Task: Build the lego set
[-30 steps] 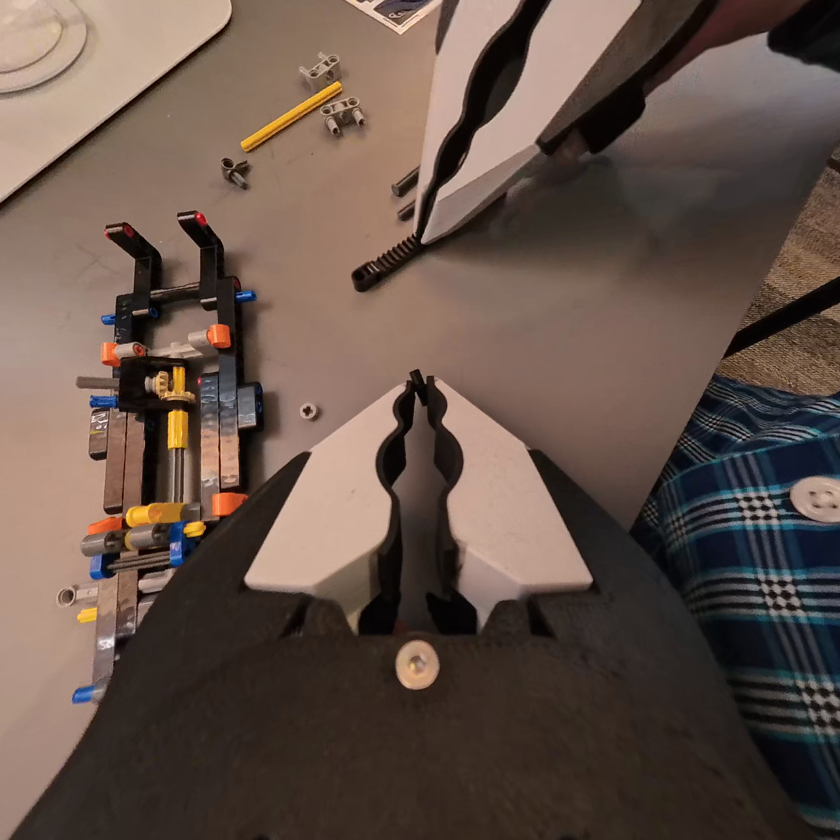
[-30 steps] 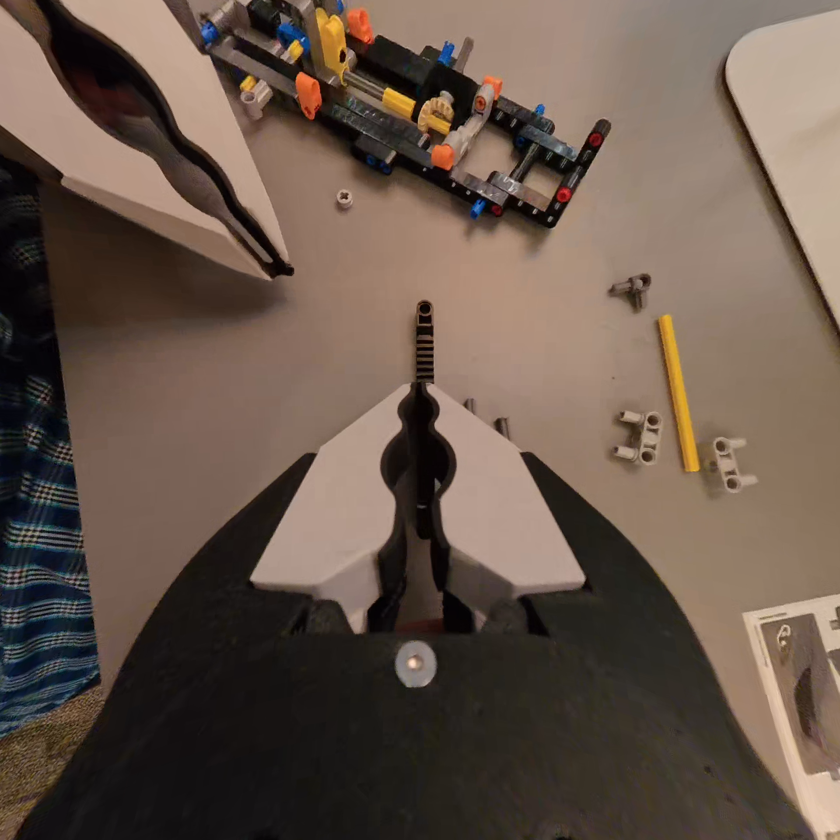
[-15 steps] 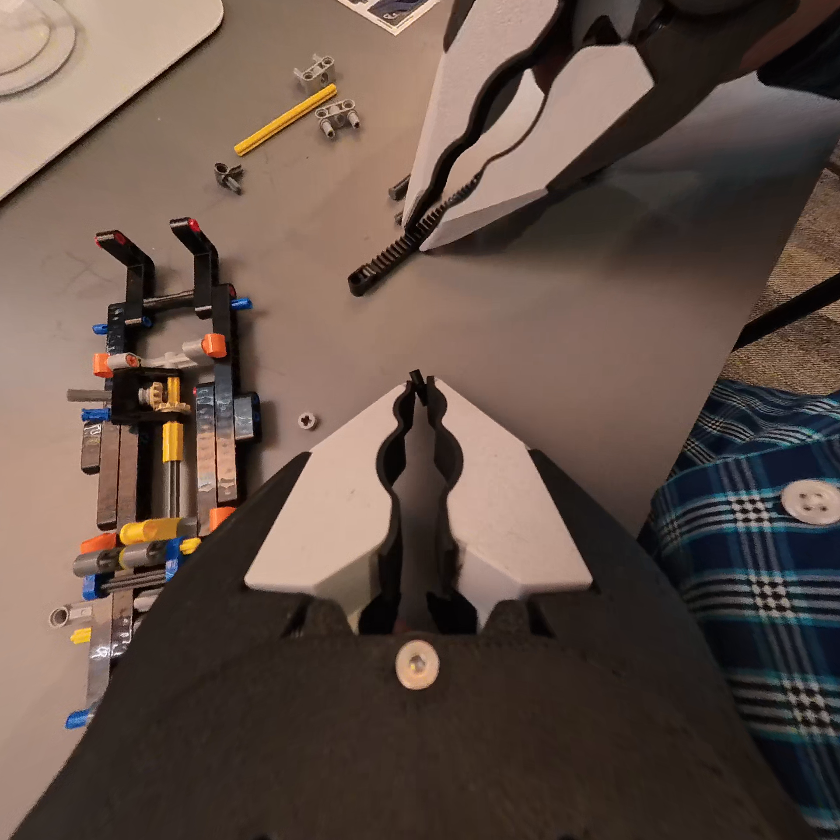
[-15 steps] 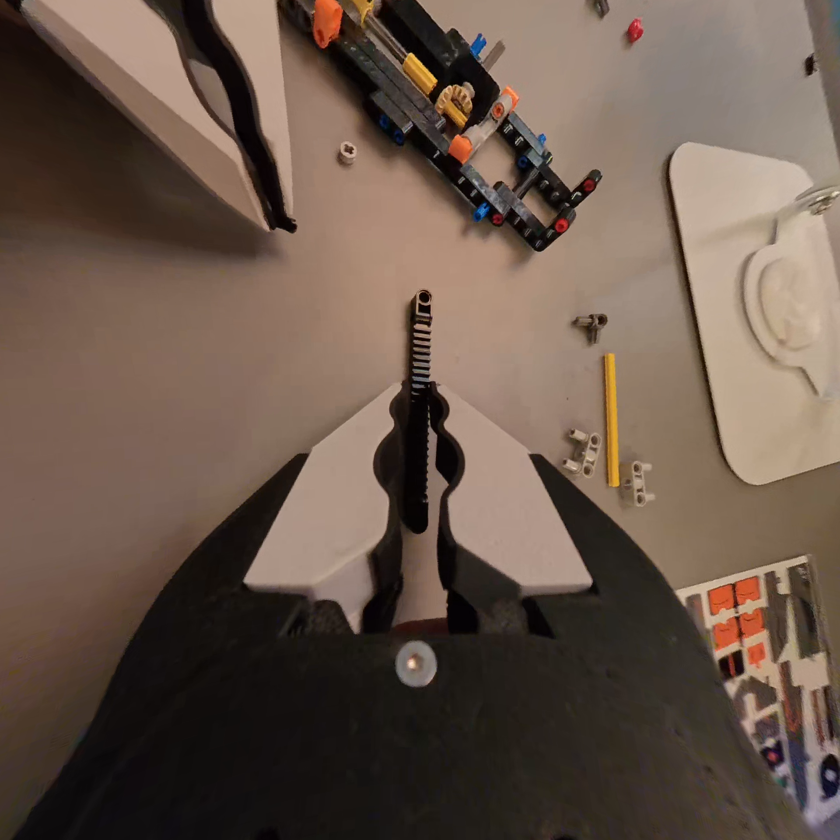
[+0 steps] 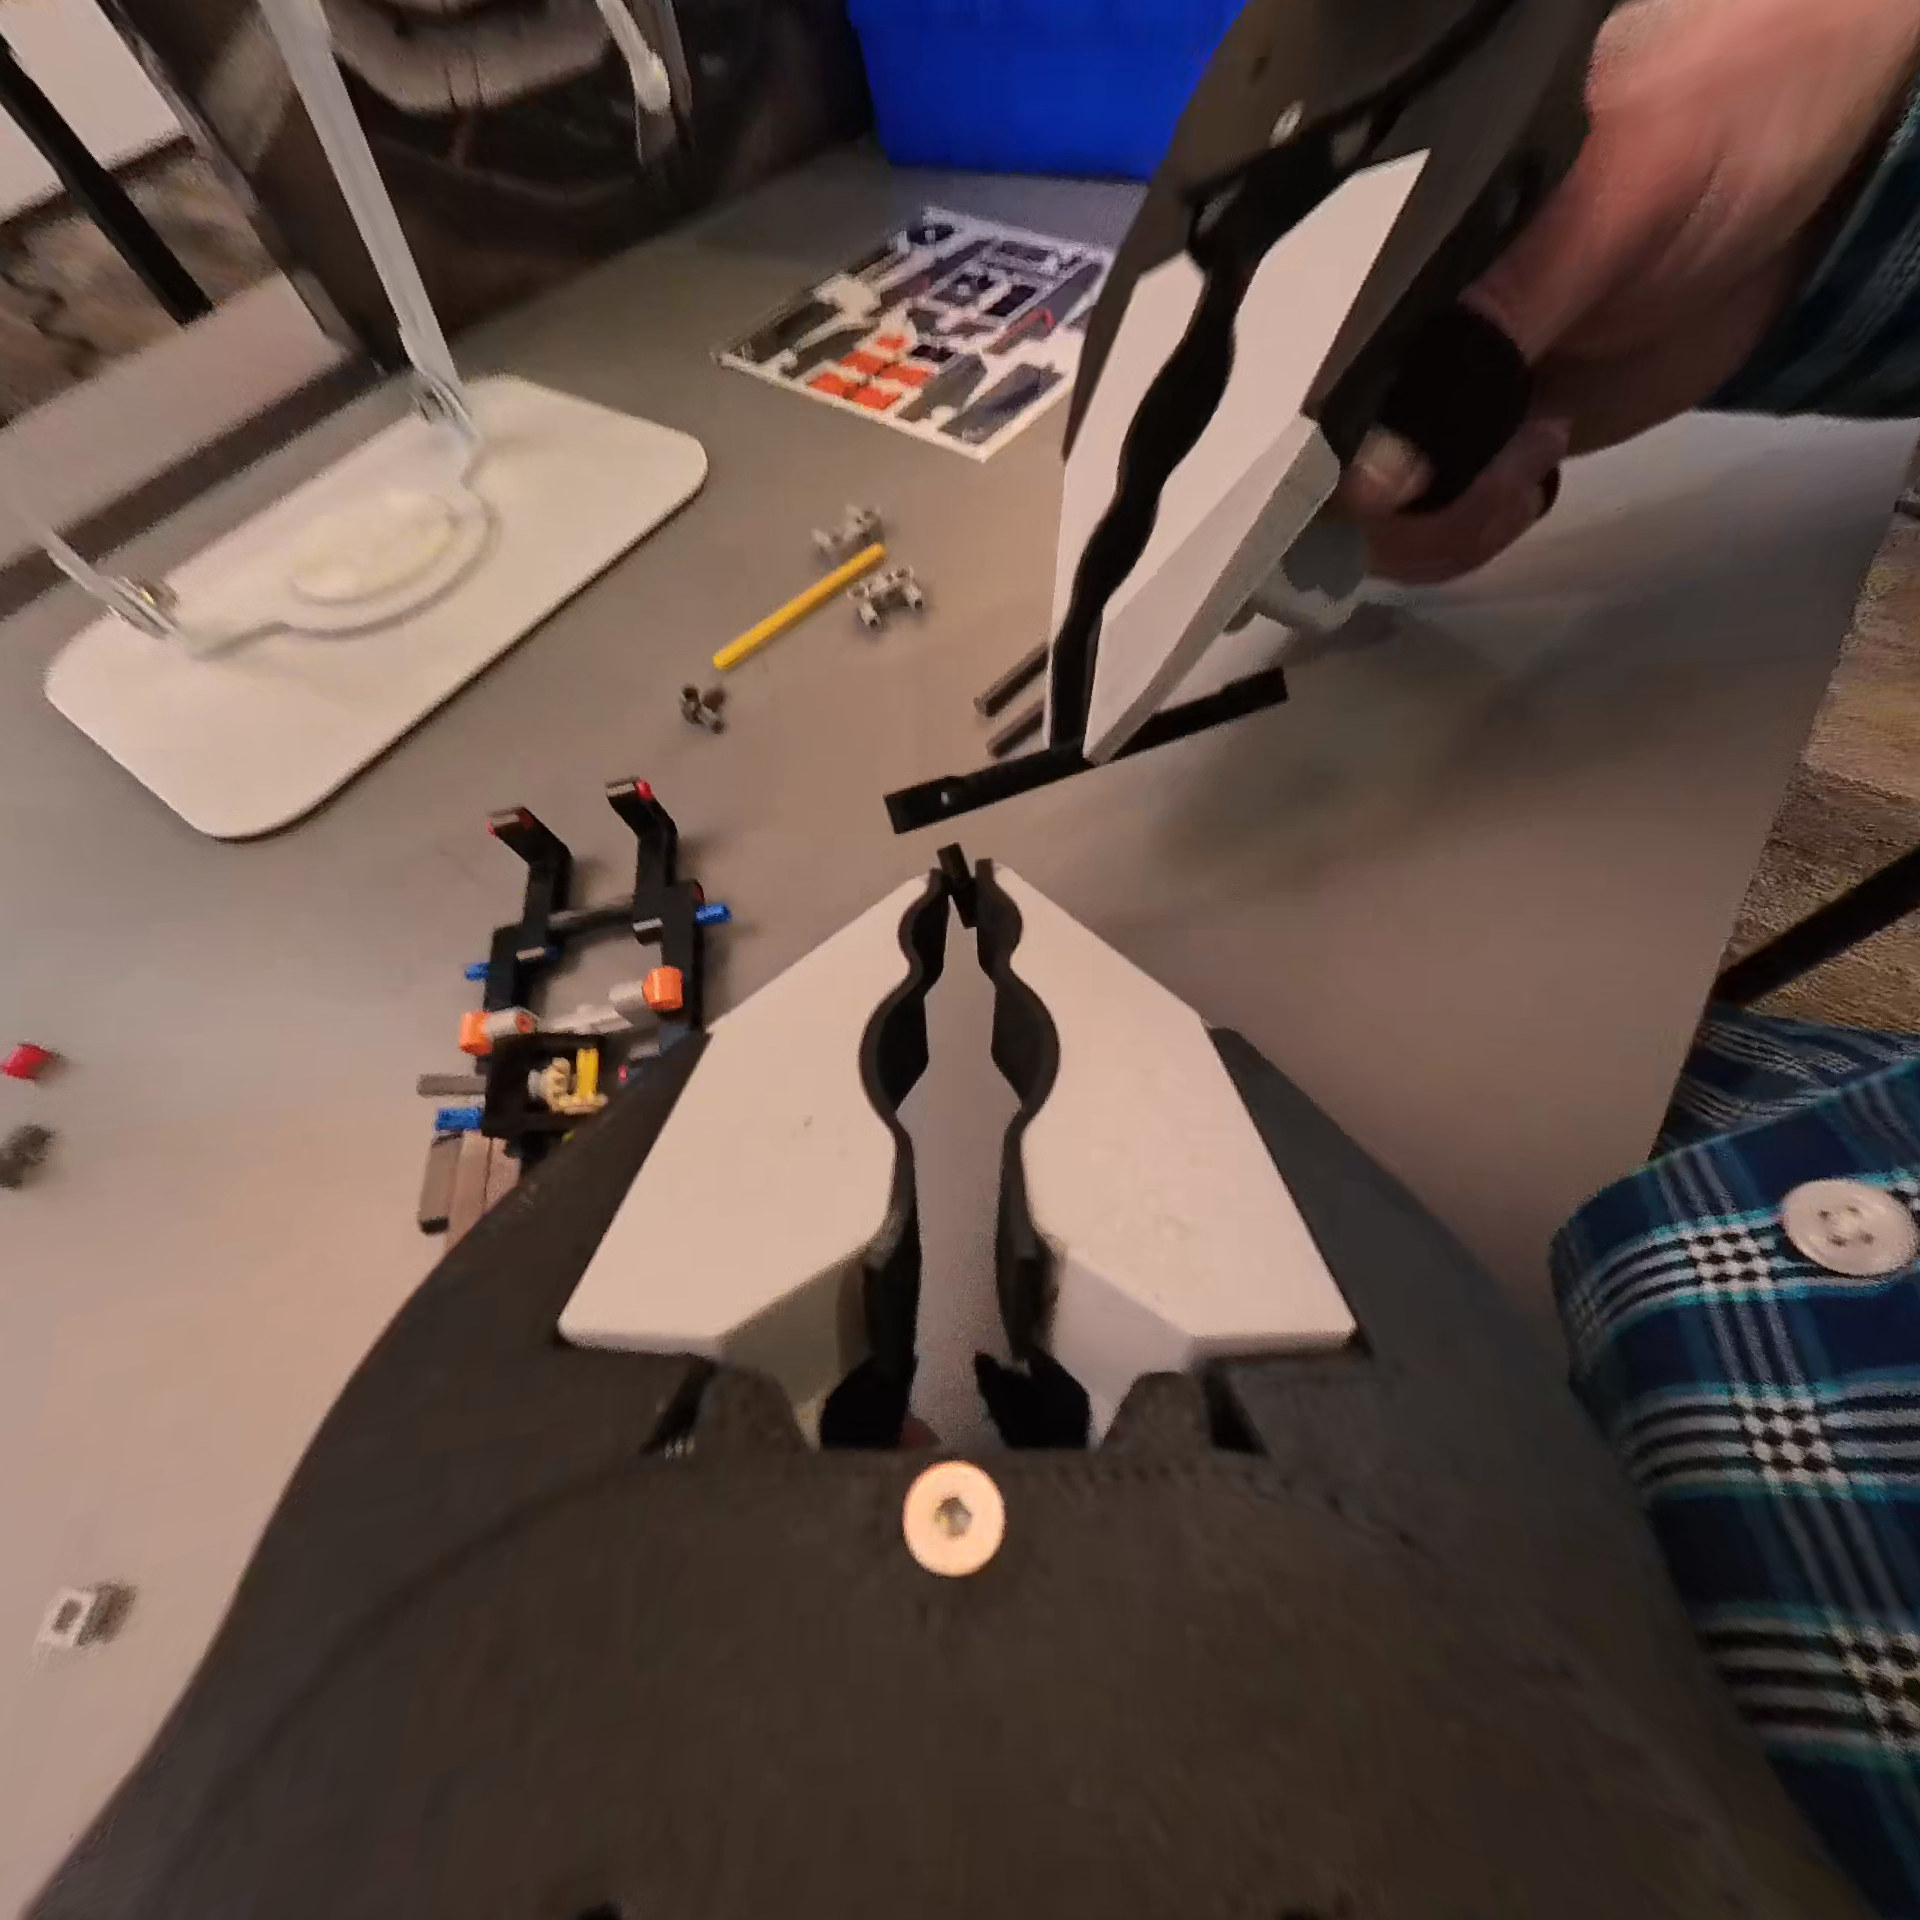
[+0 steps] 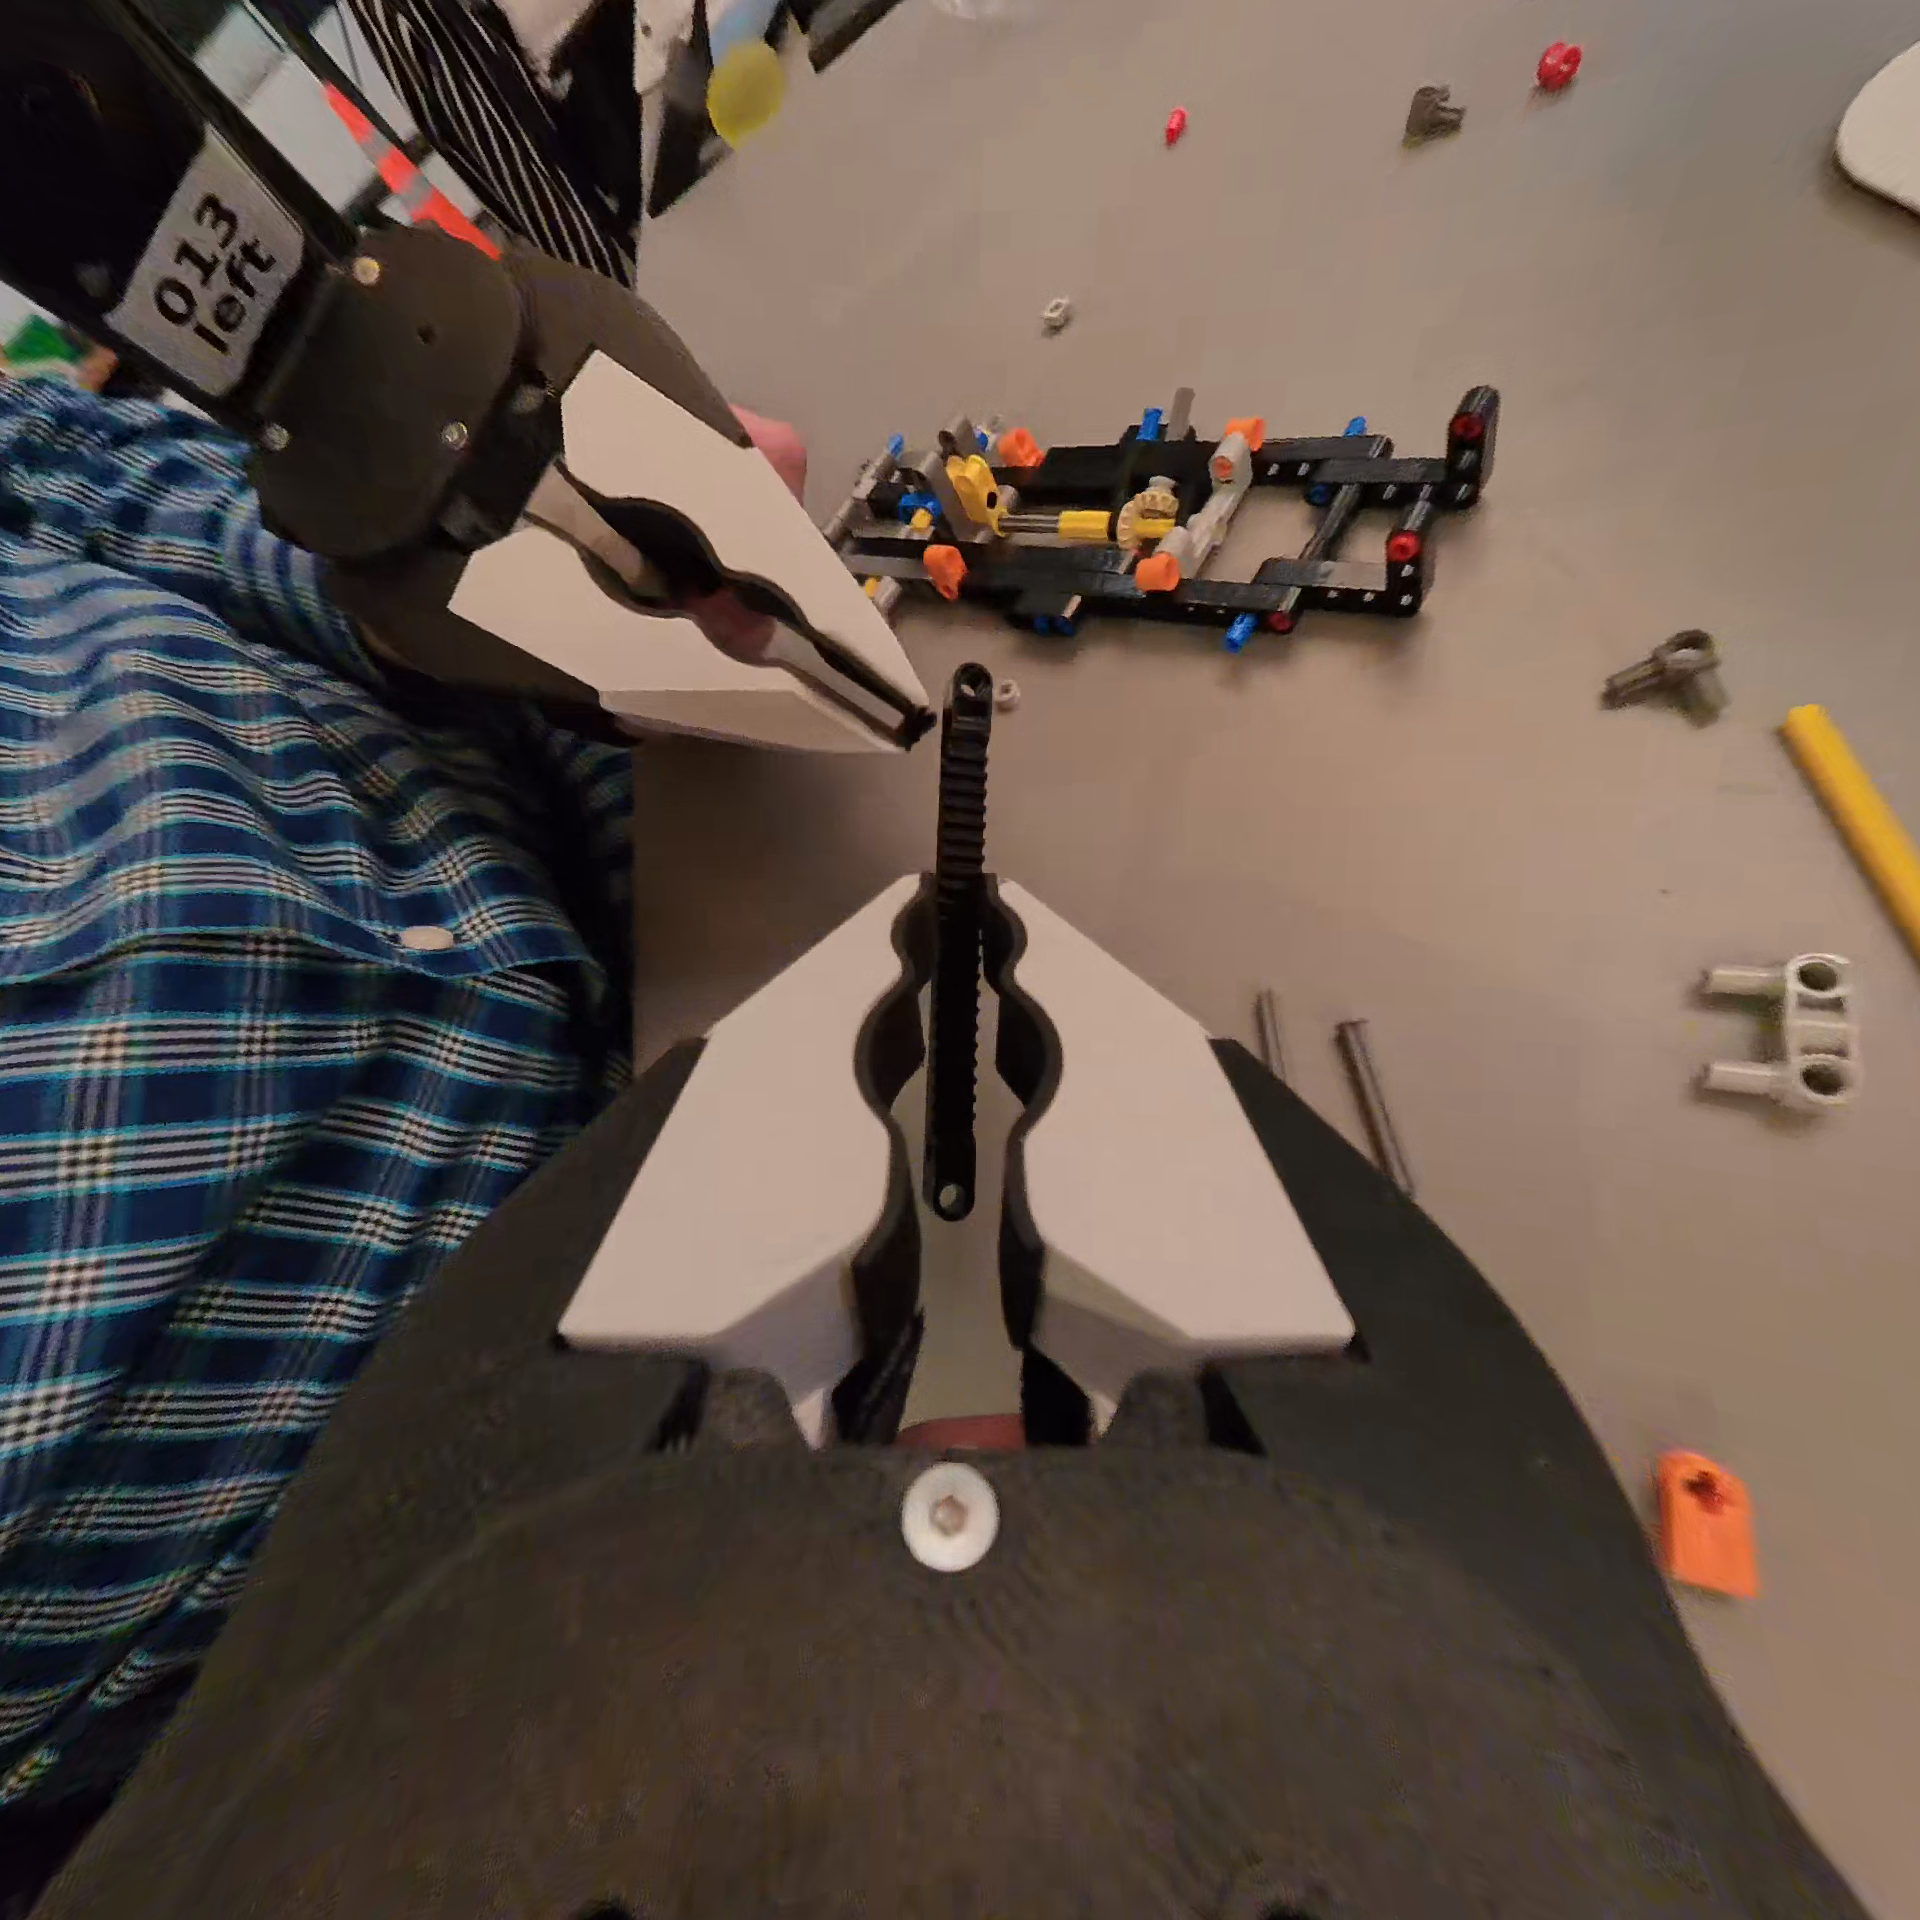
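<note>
right gripper point(image 6: 958, 894) clamped on black toothed rack point(image 6: 961, 831), lifted off grey table point(image 6: 1351, 831), free end pointing at left gripper point(image 6: 914, 724). left gripper clenched on small black pin point(image 5: 954, 873), tip just beside rack's end hole. partly built chassis point(image 6: 1164, 520) flat on table beyond. yellow axle point(image 6: 1860, 821) and grey connectors point(image 6: 1792, 1034) loose to the right.

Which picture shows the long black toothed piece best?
The right wrist view: the black toothed piece runs lengthwise between the right gripper fingers, teeth and end holes clear. The left wrist view shows it blurred, side-on and partly hidden.
</note>
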### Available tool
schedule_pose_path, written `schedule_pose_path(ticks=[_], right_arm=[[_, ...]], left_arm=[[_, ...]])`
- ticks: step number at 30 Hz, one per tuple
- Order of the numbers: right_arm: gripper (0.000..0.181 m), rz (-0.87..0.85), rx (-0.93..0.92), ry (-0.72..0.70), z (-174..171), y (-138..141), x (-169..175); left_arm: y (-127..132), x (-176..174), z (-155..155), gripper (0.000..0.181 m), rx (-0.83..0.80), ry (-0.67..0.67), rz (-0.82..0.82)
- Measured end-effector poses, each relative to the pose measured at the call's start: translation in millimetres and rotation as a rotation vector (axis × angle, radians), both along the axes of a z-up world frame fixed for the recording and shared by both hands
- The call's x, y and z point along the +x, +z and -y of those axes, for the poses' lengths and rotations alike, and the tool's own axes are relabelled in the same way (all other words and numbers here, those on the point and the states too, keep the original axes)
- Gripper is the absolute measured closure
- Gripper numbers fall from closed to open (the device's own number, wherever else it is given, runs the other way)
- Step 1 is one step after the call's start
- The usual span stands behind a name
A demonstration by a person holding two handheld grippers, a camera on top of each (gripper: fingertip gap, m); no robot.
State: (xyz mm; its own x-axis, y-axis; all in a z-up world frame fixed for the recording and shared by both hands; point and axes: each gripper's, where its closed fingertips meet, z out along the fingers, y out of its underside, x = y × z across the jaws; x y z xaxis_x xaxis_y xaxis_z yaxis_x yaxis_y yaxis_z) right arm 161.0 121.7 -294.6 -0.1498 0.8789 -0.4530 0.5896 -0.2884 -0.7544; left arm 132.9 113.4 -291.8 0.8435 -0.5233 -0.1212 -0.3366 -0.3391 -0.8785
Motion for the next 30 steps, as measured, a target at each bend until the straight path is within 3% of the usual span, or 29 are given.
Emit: schedule_pose_path(ticks=[1,9,17,22,26,30], right_arm=[[0.176,-0.011,-0.023,0.001,1.7,1.7,0.0],[0.176,-0.011,-0.102,0.022,6.7,2.7,1.7],[0.176,0.102,-0.173,0.033,16.4,-20.2,6.4],[0.174,0.186,-0.044,0.044,13.1,-35.7,7.9],[0.158,0.169,0.055,0.036,8.2,-32.1,4.1],[0.161,0.128,0.368,0.069,5.1,-23.1,4.1]], left_arm=[[3.9,0.0,-0.8,0.178,0.028,-0.001,-0.002],[4.2,-0.1,-1.2,0.178,0.085,-0.015,-0.096],[-19.3,3.6,7.8,0.178,-0.021,-0.045,-0.131],[-29.0,0.9,7.5,0.178,-0.077,-0.037,-0.160],[-34.3,-0.8,7.2,0.178,-0.112,-0.036,-0.168],[-37.5,-0.9,9.3,0.177,-0.126,-0.045,-0.180]])
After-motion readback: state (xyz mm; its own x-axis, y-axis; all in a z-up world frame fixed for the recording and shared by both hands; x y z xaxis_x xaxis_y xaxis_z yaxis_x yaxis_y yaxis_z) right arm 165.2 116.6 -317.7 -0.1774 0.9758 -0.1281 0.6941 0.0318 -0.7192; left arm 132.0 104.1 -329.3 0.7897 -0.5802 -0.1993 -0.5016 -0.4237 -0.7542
